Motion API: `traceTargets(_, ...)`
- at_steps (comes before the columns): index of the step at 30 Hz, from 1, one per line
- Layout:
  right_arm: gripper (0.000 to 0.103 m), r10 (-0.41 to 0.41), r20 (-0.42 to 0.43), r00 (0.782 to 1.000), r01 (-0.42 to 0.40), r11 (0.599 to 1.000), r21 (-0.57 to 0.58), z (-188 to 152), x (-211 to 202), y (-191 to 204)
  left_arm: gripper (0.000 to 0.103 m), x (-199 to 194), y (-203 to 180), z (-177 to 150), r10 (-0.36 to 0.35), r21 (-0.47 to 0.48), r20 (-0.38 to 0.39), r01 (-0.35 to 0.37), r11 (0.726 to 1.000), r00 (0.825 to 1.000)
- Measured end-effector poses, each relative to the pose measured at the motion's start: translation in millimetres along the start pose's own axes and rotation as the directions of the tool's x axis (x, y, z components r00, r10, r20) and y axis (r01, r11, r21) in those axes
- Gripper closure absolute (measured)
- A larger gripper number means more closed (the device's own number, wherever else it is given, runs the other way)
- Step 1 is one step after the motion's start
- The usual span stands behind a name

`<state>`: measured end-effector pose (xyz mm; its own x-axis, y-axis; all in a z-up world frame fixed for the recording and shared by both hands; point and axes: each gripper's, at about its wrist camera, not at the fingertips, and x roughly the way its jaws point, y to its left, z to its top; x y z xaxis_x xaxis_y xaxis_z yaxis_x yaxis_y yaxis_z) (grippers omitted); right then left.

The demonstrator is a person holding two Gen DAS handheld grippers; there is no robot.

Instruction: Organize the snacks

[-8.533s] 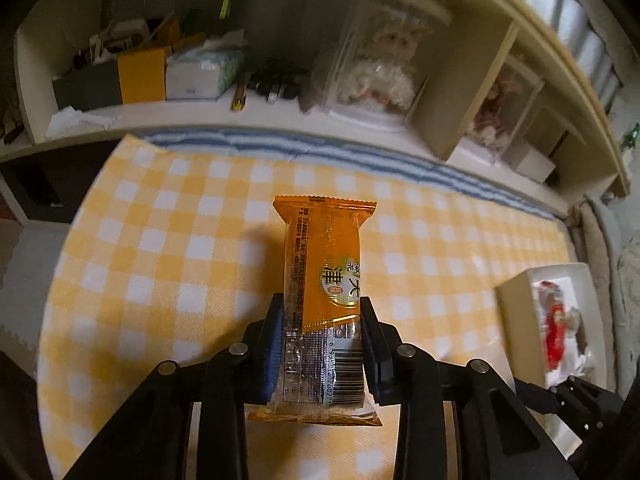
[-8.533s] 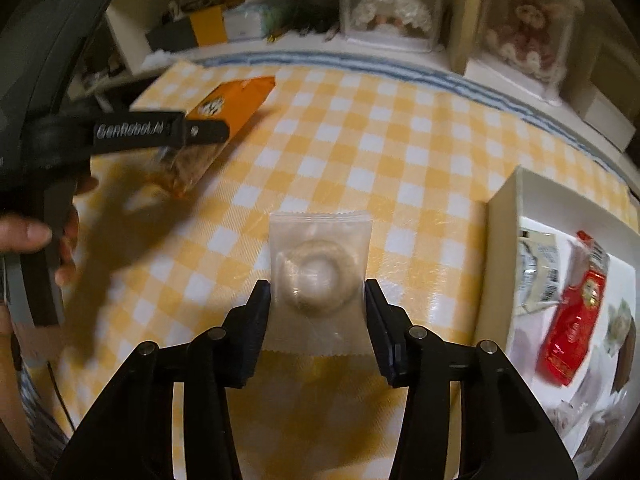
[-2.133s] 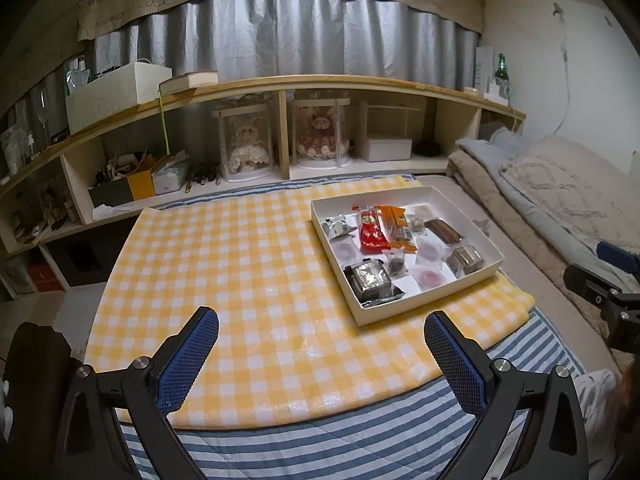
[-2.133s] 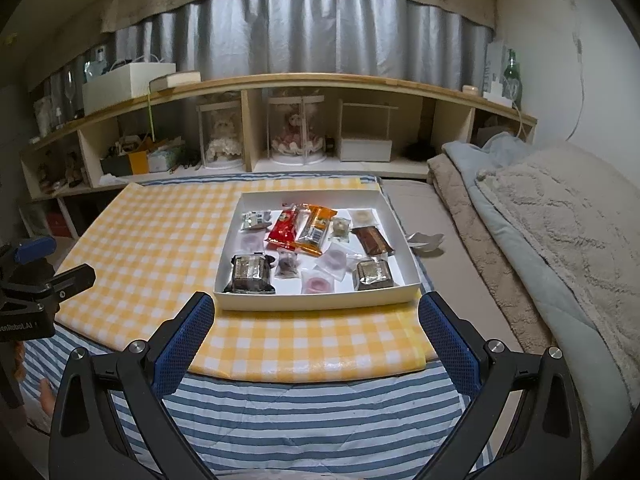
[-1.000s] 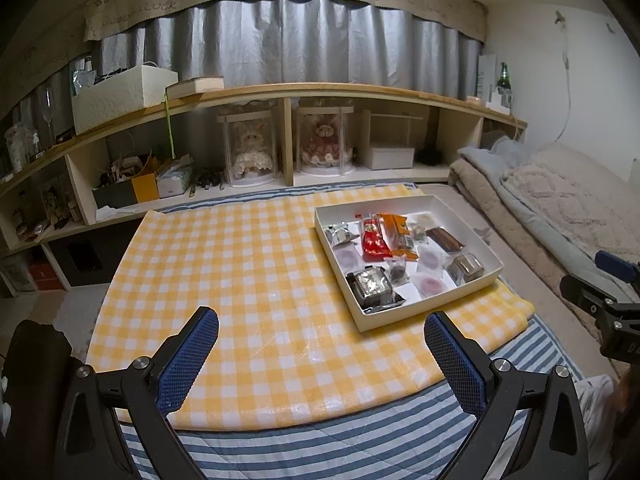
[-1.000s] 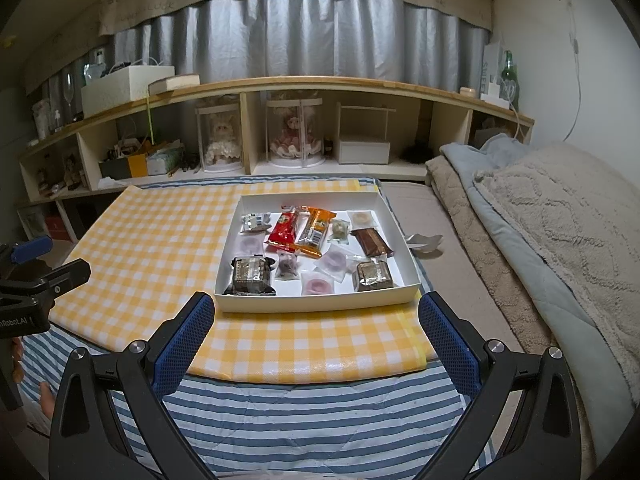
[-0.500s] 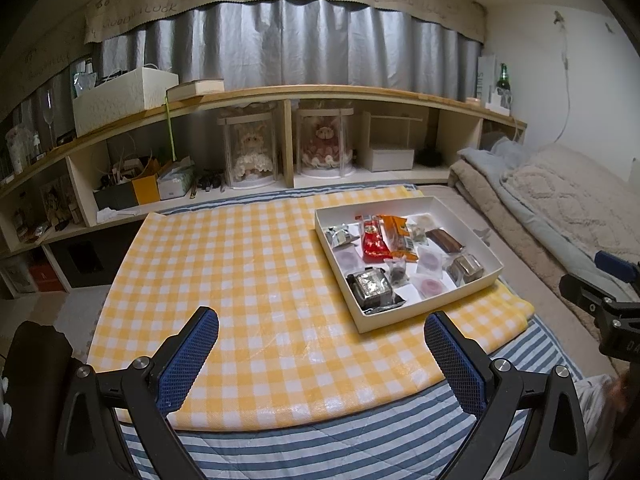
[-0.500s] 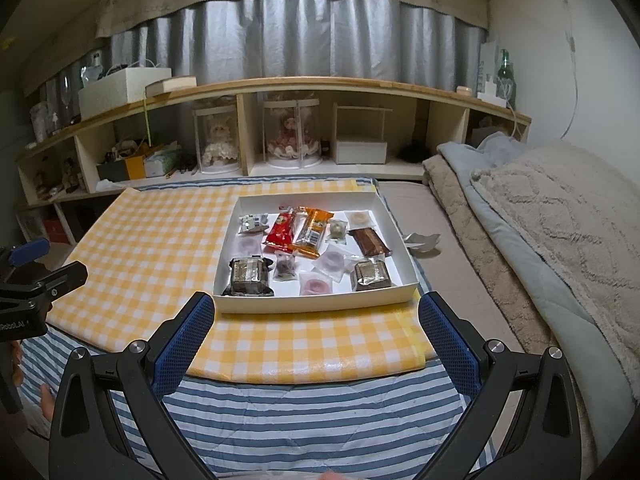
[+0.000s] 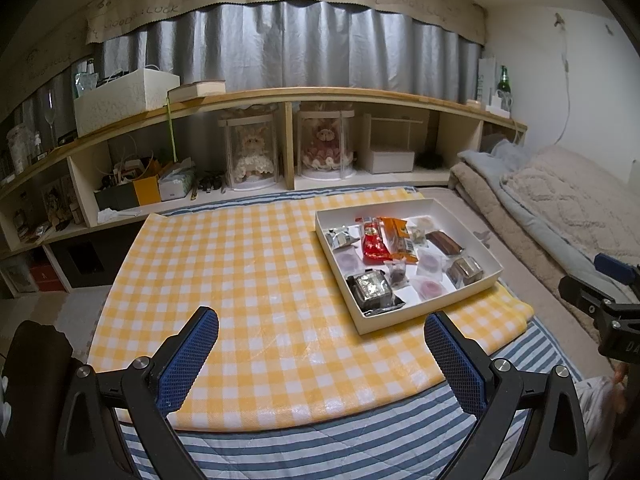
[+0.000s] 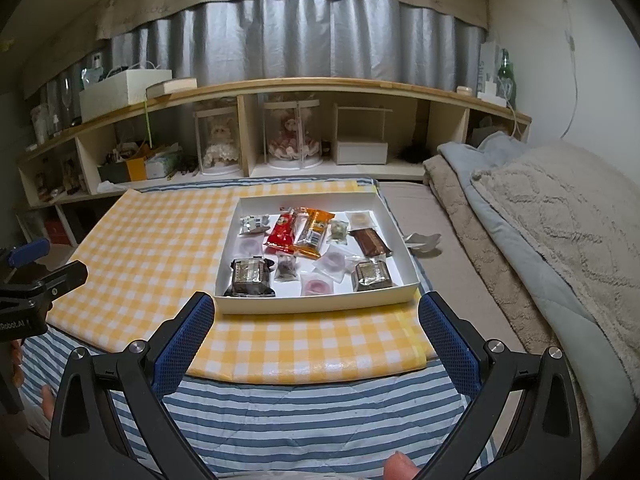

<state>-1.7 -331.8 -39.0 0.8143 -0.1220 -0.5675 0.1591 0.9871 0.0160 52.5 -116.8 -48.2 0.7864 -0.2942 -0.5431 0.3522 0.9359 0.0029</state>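
Observation:
A white shallow box [image 9: 478,279] [image 10: 316,304] sits on the yellow checked cloth [image 9: 240,272] [image 10: 160,240], at its right side. Inside lie several snacks: a red packet [image 10: 283,231], an orange bar [image 10: 314,232], a brown bar [image 10: 370,242], foil-wrapped cakes [image 10: 250,272] and clear-wrapped round sweets [image 10: 334,261]. My left gripper [image 9: 320,344] is open and empty, held back over the cloth's near edge, left of the box. My right gripper [image 10: 316,332] is open and empty, facing the box's near wall from a distance.
A long wooden shelf [image 10: 280,88] with two cased dolls [image 10: 218,144], boxes and clutter runs along the back under grey curtains. Folded blankets [image 10: 540,220] lie to the right. A blue striped mat [image 10: 300,420] lies under the cloth. A person's finger [image 10: 400,470] shows at the bottom edge.
Long before, each gripper held a snack over the cloth; both are now open and drawn back. Over the last second the views barely shifted.

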Motion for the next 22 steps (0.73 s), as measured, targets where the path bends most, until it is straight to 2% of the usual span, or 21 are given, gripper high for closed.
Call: traceTargets(22,0.0,0.0,0.0,1.0,0.0,1.0,0.005,-0.8,-0.6,0.8,0.0,-0.6,-4.6,3.9,0.012,0.0,0.011,-0.012,1.0,1.0)
